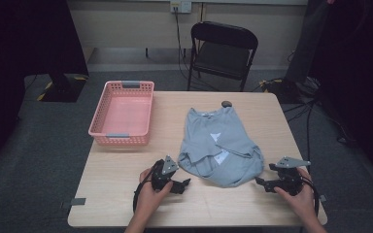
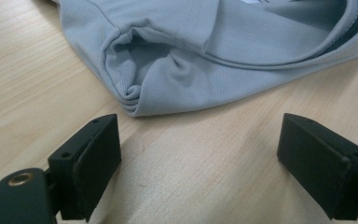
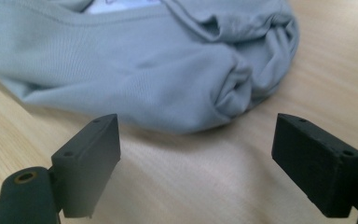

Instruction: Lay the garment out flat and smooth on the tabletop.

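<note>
A grey shirt (image 1: 221, 145) lies crumpled on the wooden table (image 1: 126, 194). The left gripper (image 1: 184, 184) sits just beside the shirt's near left corner, with its jaws spread wide and nothing in them. In the left gripper view, a bunched fold of the shirt (image 2: 140, 88) is right in front of the jaws, not touching them. The right gripper (image 1: 260, 182) is near the shirt's other bottom corner. Its jaws are wide apart too, and empty. A pink basket (image 1: 124, 114) stands farther off, past the left gripper.
</note>
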